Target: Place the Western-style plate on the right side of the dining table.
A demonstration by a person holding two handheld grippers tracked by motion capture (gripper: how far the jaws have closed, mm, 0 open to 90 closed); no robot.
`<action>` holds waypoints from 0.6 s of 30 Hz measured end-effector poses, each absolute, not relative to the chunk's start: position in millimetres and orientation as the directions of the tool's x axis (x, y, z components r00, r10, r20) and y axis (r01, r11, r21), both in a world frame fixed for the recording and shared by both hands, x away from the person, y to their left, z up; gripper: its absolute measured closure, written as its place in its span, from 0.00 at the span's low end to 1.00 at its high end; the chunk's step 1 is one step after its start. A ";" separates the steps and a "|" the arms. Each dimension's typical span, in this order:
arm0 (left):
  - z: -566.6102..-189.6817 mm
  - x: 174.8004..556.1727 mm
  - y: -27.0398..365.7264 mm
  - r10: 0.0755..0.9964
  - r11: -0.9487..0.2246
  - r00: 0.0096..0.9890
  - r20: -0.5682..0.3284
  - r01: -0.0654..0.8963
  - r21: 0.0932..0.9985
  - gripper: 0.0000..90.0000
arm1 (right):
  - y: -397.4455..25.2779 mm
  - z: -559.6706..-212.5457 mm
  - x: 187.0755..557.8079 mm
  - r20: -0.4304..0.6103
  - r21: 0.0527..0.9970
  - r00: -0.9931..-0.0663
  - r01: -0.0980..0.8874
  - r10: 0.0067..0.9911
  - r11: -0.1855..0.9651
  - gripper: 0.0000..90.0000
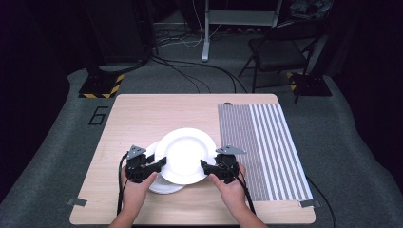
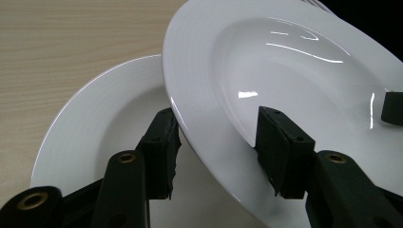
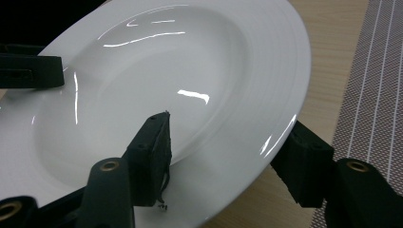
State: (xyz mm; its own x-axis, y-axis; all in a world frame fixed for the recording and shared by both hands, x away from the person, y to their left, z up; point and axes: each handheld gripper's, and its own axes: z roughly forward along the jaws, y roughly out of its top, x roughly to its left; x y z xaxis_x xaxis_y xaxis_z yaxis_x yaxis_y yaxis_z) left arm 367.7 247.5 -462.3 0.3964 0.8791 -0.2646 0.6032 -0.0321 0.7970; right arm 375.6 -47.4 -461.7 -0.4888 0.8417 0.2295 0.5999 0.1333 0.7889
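Observation:
A white deep plate [image 1: 183, 154] hangs tilted just above the table, partly over a second white plate [image 1: 164, 187] that lies flat. My left gripper [image 1: 161, 164] is shut on the deep plate's left rim, one jaw under the rim and one on its top face. In the left gripper view the gripper [image 2: 217, 114] straddles the deep plate [image 2: 285, 61], with the lower plate [image 2: 109, 118] beneath. My right gripper [image 1: 205, 166] is shut on the opposite rim. The right gripper view shows the gripper [image 3: 228, 122] clamping the deep plate [image 3: 157, 61] in the same way.
A grey striped placemat [image 1: 266, 142] covers the right side of the wooden table [image 1: 142, 114]. Bare wood lies behind and left of the plates. A folding chair [image 1: 278, 47] and cables stand on the floor beyond the table.

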 end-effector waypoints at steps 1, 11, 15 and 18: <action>-462.2 368.4 246.5 0.879 -0.031 0.396 -0.264 0.601 0.799 0.56 | -48.8 -460.8 375.8 0.229 0.790 -0.489 0.598 0.841 0.133 0.45; -460.6 377.1 238.2 0.877 -0.039 0.404 -0.259 0.597 0.801 0.56 | -55.5 -459.3 378.6 0.232 0.792 -0.479 0.599 0.847 0.121 0.44; -459.8 380.3 234.5 0.874 -0.048 0.413 -0.257 0.598 0.800 0.56 | -60.6 -459.1 380.6 0.230 0.794 -0.474 0.596 0.850 0.118 0.44; -459.2 382.9 231.0 0.871 -0.054 0.421 -0.254 0.596 0.801 0.56 | -62.8 -459.0 381.2 0.232 0.795 -0.470 0.596 0.851 0.113 0.44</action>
State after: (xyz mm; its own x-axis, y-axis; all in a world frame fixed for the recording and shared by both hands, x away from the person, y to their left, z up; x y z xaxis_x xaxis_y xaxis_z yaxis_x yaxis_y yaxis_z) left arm 382.9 231.0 -459.2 0.4208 0.8707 -0.2545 0.5956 -0.0536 0.8015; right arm 381.2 -62.8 -459.0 -0.4704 0.8513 0.2322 0.5962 0.1127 0.7949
